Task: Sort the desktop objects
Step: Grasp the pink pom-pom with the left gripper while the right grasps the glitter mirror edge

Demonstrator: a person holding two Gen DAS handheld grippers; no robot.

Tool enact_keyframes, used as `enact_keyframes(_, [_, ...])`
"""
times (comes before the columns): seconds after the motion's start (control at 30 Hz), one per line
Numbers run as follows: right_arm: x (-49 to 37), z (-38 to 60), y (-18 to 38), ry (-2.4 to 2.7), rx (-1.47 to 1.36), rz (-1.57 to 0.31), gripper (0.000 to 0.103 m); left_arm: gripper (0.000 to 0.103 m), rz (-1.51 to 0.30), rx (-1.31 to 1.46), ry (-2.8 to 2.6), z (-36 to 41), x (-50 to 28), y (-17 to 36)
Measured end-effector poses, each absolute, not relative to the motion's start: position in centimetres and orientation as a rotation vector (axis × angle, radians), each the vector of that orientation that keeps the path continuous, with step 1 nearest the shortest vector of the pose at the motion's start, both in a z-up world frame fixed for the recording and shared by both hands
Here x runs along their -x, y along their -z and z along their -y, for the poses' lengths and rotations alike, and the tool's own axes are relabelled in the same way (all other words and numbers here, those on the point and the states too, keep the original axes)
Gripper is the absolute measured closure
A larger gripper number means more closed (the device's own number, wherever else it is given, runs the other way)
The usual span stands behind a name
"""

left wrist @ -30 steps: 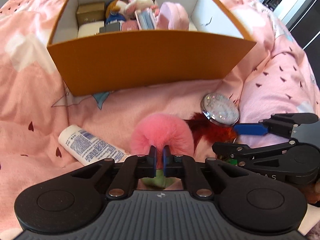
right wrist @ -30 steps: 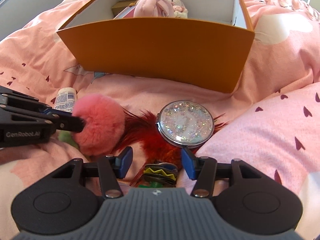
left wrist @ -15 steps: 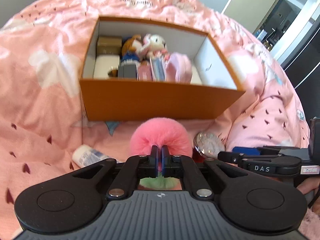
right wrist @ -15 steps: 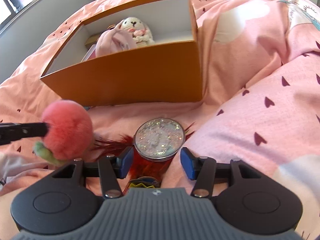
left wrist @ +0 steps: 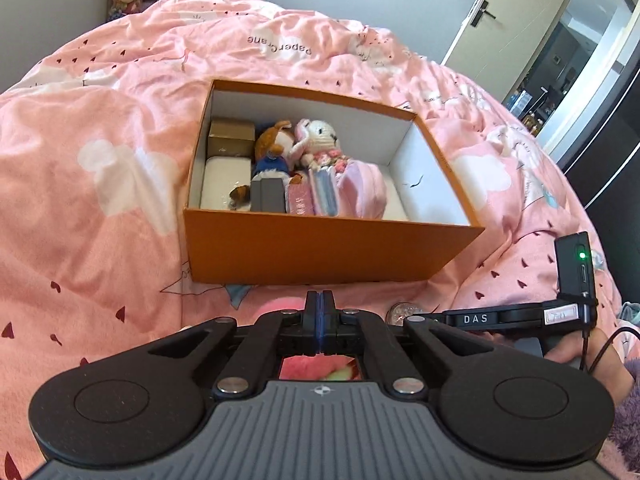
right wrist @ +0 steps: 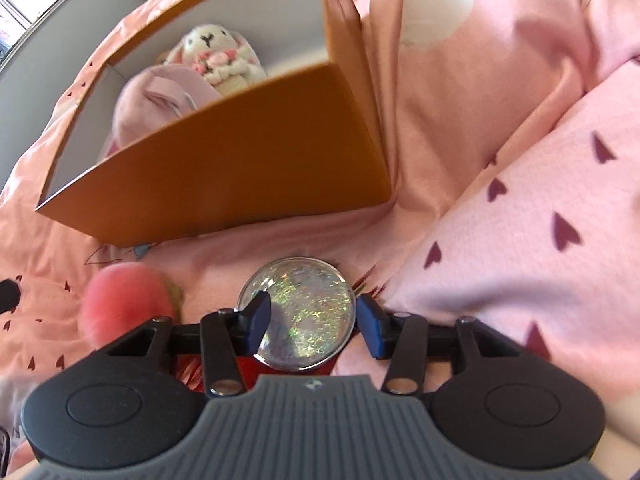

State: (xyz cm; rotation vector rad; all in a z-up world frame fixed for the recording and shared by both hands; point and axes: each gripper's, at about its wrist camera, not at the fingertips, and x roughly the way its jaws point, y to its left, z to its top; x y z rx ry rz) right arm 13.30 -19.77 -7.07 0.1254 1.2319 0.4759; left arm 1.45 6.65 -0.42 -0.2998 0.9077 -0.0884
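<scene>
My left gripper (left wrist: 319,304) is shut on a pink fluffy pompom (left wrist: 280,306), held up in front of the orange box (left wrist: 320,256); the pompom hangs mostly hidden below the fingers and shows blurred in the right wrist view (right wrist: 124,300). My right gripper (right wrist: 310,316) is open, its blue pads either side of a round glittery compact mirror (right wrist: 304,312) that lies on red feathers (right wrist: 248,364). The mirror's edge peeks out in the left wrist view (left wrist: 400,312). The orange box (right wrist: 224,176) holds a white knitted bunny (left wrist: 320,136), a brown plush, small boxes and a pink pouch (left wrist: 364,192).
The pink heart-print duvet (left wrist: 100,184) covers the bed all around the box. A raised pink fold (right wrist: 520,240) lies right of the mirror. The right gripper's body and a hand show at the right of the left wrist view (left wrist: 520,316). A door stands at the far right.
My left gripper has lifted the pompom well above the bed, towards the box. My right gripper has moved forward and down so its open fingers bracket the mirror.
</scene>
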Motion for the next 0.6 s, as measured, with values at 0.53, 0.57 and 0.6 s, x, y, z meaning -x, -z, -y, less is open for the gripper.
enact_keyframes(0.53, [-10.3,16.7,4.7,-0.656,-0.023,-1.138,0.070,0.085,-1.051,0.300,0.049,-7.0,-2.3,4.1])
enact_keyframes(0.57, [-10.4,16.4,5.0,-0.657,-0.021,-1.147,0.070,0.082,-1.054,0.299,0.049,-7.0,-2.3,4.2])
enact_keyframes(0.6, [-10.5,15.9,5.5,-0.656,-0.018,-1.159,0.070,0.079,-1.055,0.298,0.046,-7.0,-2.3,4.3])
